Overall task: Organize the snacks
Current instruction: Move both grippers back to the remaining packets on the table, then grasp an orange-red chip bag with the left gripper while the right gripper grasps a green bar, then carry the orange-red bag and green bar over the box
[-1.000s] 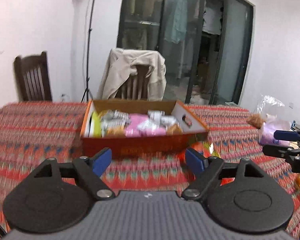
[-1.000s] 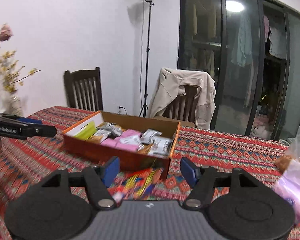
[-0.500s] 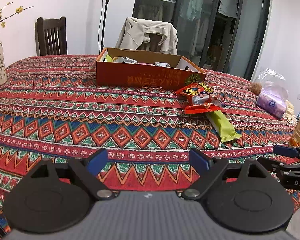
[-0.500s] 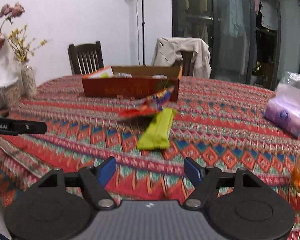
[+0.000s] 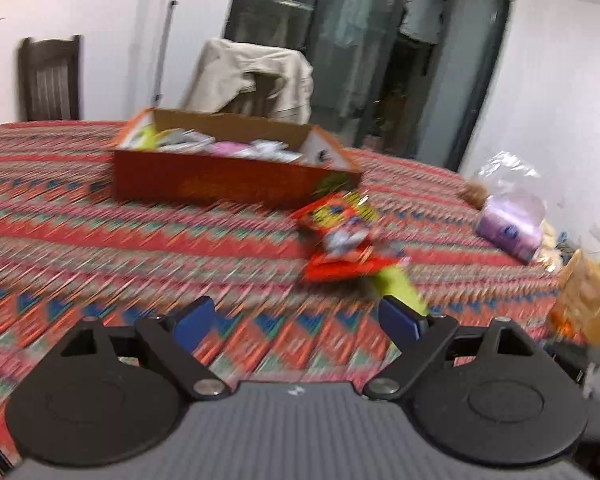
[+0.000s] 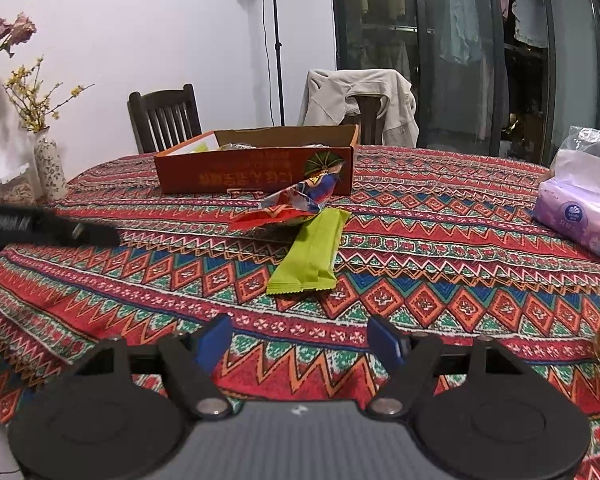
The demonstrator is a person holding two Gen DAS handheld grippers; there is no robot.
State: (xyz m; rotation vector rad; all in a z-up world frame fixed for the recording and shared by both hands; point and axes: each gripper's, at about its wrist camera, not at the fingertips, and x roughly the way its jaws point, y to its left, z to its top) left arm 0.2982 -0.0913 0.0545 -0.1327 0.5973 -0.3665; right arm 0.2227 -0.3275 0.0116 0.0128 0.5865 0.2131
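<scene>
Snack pile (image 6: 296,220) lies ahead of both tools (image 6: 300,340) (image 5: 296,320), each open, empty.

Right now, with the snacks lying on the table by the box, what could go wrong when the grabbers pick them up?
The green packet lies flat and partly tucked under the red wrappers, so lifting it might drag those along or slide them off.

The wrappers look thin and slippery; the right gripper, open with nothing in it, might only pinch the patterned tablecloth instead.

The orange box already looks full, so a packet could spill back out.
</scene>
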